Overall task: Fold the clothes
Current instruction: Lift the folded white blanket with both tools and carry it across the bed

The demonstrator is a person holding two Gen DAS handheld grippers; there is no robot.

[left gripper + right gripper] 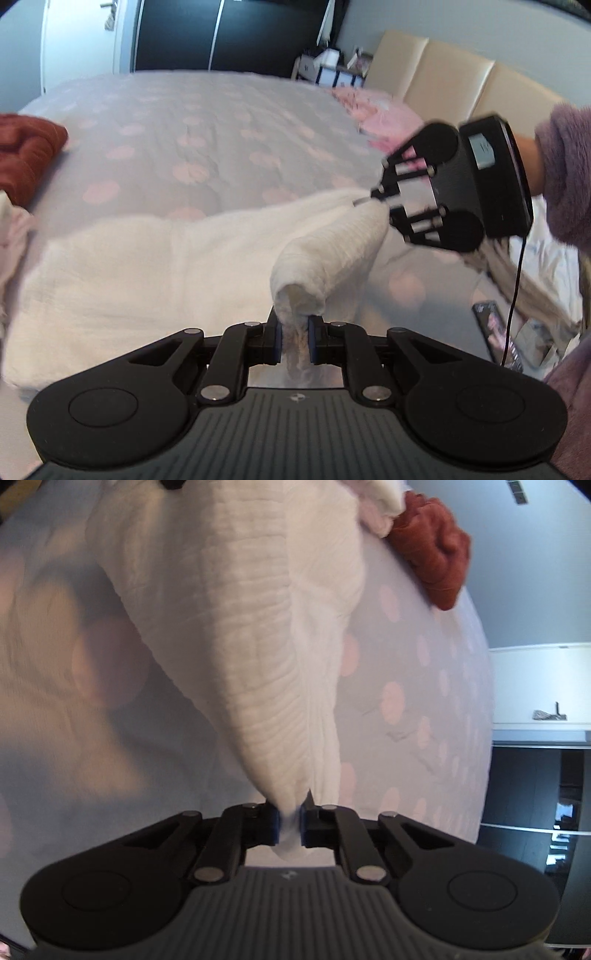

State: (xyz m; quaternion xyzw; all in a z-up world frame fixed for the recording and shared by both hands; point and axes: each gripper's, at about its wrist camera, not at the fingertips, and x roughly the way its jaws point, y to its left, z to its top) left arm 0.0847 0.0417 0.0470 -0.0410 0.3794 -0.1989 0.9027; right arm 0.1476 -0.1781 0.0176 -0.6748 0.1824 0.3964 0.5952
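A white crinkled garment [147,273] lies across the bed, its near edge lifted off the cover. My left gripper [294,341] is shut on a bunched corner of it, cloth pinched between the blue pads. In the left wrist view my right gripper [373,197] is at the right, held by a hand in a purple fleece sleeve, and grips another corner of the same garment. The right wrist view shows that gripper [290,825] shut on the white garment [258,627], which stretches away in a taut ridge.
The bed cover [192,122] is pale grey with pink dots. A rust-red garment [26,147] [436,554] lies at one bed edge, with pale pink cloth [11,229] beside it. A pink pillow [380,110], beige headboard [450,74] and dark wardrobe [221,33] stand beyond.
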